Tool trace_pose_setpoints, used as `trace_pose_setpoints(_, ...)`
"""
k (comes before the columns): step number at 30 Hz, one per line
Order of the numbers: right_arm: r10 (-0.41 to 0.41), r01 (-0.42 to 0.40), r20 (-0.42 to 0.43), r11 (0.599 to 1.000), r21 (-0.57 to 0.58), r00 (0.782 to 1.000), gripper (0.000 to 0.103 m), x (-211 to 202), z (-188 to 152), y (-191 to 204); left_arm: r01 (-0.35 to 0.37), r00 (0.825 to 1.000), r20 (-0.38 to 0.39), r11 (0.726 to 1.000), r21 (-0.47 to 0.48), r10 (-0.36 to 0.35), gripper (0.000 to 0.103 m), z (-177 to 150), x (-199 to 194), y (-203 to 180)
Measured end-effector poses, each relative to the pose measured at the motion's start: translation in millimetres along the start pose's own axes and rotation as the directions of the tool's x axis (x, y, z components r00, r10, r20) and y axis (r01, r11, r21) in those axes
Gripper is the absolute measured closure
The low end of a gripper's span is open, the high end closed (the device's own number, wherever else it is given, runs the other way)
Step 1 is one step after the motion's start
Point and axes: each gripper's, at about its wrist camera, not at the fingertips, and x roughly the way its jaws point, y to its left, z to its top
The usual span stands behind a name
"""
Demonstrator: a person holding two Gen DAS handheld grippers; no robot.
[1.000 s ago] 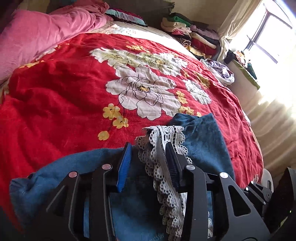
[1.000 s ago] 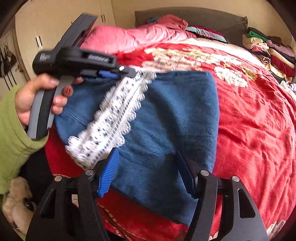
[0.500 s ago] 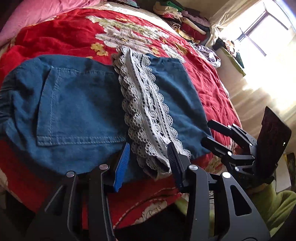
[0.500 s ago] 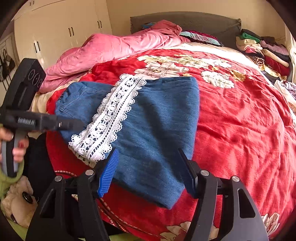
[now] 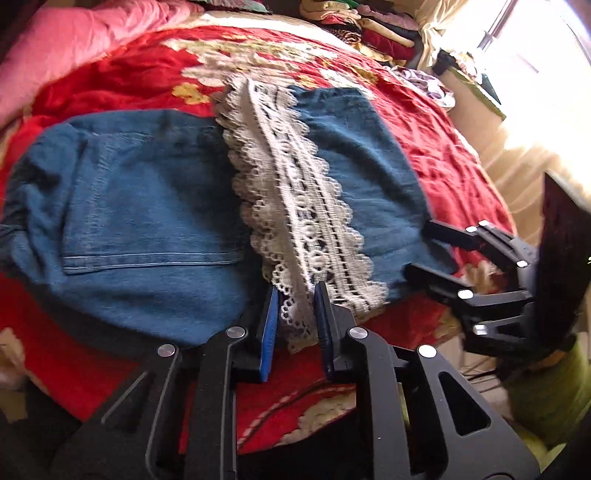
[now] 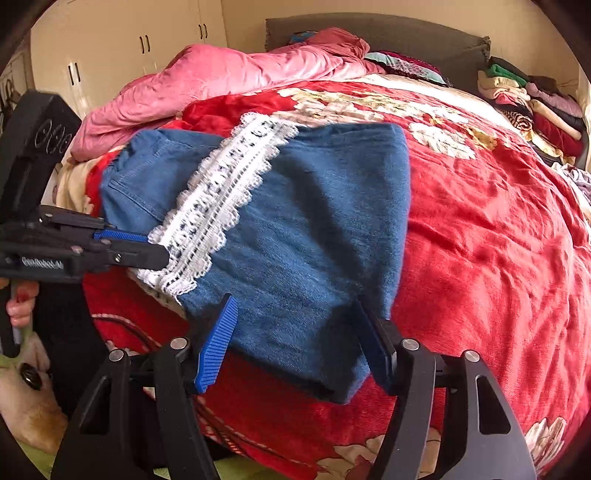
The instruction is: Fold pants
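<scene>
Item: folded denim pants (image 5: 140, 206) at the bed's (image 6: 498, 229) near edge, your left hand-held gripper (image 5: 295, 314) closing on the lace hem (image 5: 306, 206), right hand-held gripper (image 6: 295, 343) wide astride the fold; risk: thin lace slips free.

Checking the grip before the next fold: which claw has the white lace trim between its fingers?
The left claw: the lace trim runs between its closing fingers. The right claw straddles plain denim.

A red bedspread with large white flowers (image 6: 480, 229) covers the bed. A crumpled pink quilt (image 6: 221, 85) lies near the grey headboard (image 6: 388, 33). Folded clothes (image 6: 524, 103) are stacked beside it, and cream wardrobe doors (image 6: 129, 48) stand behind.
</scene>
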Motion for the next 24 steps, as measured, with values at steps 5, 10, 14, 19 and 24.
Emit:
trace_pose_setpoints(5,-0.006,0.006,-0.033,1.0,-0.008,0.999,0.041,14.0,-1.8,2.7,-0.029,1.0,-0.006,0.999,0.013,0.029,0.08,0.1,1.4,-1.9)
trace_pose_setpoints(10,-0.018,0.018,-0.038,1.0,-0.003,0.999,0.041,20.6,-4.9,1.9,-0.028,1.0,-0.004,1.0,0.015,0.028,0.077,-0.1,1.1,-1.1)
trace_pose_setpoints(14,-0.017,0.017,-0.042,1.0,0.006,0.999,0.041,19.7,-4.1,1.4,-0.031,1.0,0.004,0.999,0.022,0.03,0.075,-0.9,-1.2,-2.7)
trace_pose_setpoints(19,0.004,-0.002,-0.036,0.999,0.051,0.999,0.027,12.0,-1.6,-0.1,-0.033,0.999,0.019,0.999,0.024,0.033,0.071,-0.4,-5.4,-4.5)
trace_pose_setpoints(24,-0.018,0.019,-0.028,0.999,0.049,0.999,0.026,4.3,1.7,2.5,-0.038,0.999,0.035,0.999,0.019,0.037,0.067,-1.2,-13.0,-4.5)
